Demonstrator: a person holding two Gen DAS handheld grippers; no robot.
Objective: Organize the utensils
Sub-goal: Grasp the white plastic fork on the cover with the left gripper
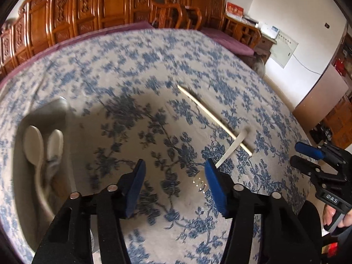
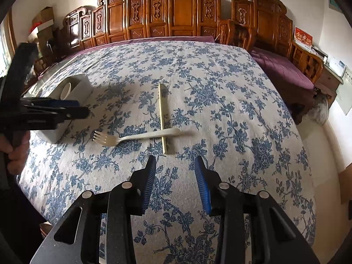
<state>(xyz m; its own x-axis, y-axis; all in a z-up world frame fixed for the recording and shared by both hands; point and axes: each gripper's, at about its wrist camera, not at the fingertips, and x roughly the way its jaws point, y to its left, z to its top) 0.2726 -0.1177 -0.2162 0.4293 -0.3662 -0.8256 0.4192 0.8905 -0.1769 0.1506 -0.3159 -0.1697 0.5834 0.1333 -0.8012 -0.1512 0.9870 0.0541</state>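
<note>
Both your claws are spread and empty: the left claw [image 1: 175, 182] hangs over the fork [image 2: 132, 137] at centre frame, whose handle lies across the chopstick [image 2: 162, 118], likely your next pick. Spoons [image 1: 35, 145] sit in the container [image 2: 77, 92], upper left. No writing is legible.

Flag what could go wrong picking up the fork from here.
1. The fork handle lies across the chopstick; lifting either may drag or flip the other.
2. Left gripper and right gripper both hover open near the fork and could collide.
3. Flat on the soft tablecloth, the fork may slip or the fingers may snag fabric.
</note>
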